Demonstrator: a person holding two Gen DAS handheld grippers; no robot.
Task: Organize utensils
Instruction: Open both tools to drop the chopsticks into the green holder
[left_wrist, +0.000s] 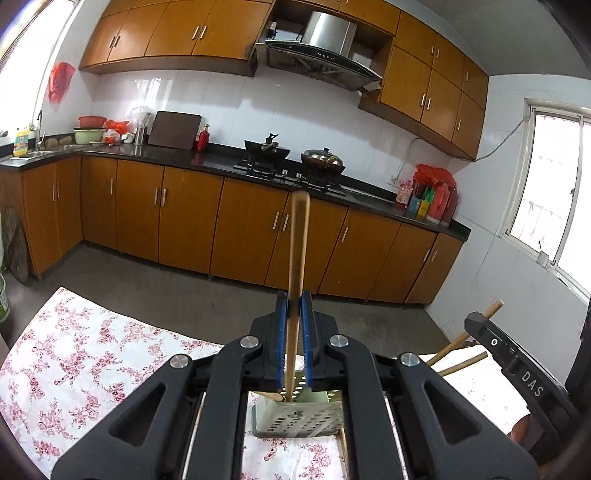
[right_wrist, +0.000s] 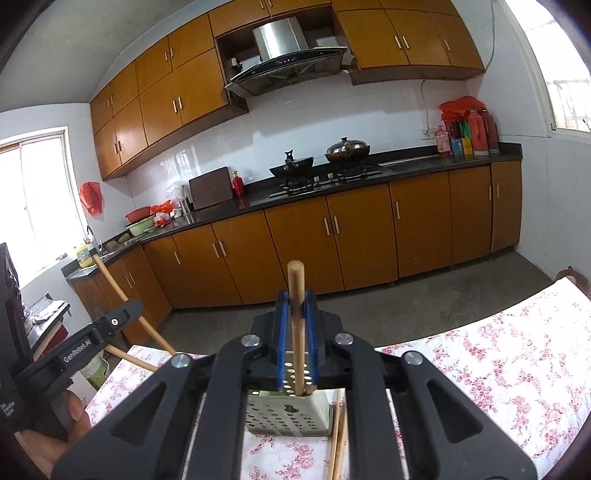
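My left gripper (left_wrist: 294, 306) is shut on a flat wooden utensil (left_wrist: 298, 243) that stands upright, its lower end in the pale perforated utensil holder (left_wrist: 295, 419) on the floral tablecloth. My right gripper (right_wrist: 296, 299) is shut on a round wooden stick (right_wrist: 296, 291), also upright with its lower end in the same holder (right_wrist: 288, 415). The right gripper shows at the right edge of the left wrist view (left_wrist: 517, 365), with wooden handles beside it. The left gripper shows at the left of the right wrist view (right_wrist: 88, 339).
Loose wooden chopsticks (right_wrist: 338, 439) lie on the floral tablecloth (right_wrist: 517, 362) beside the holder. Beyond the table are a grey floor, orange cabinets (left_wrist: 184, 218) and a black counter with two woks (left_wrist: 295, 155) on a stove.
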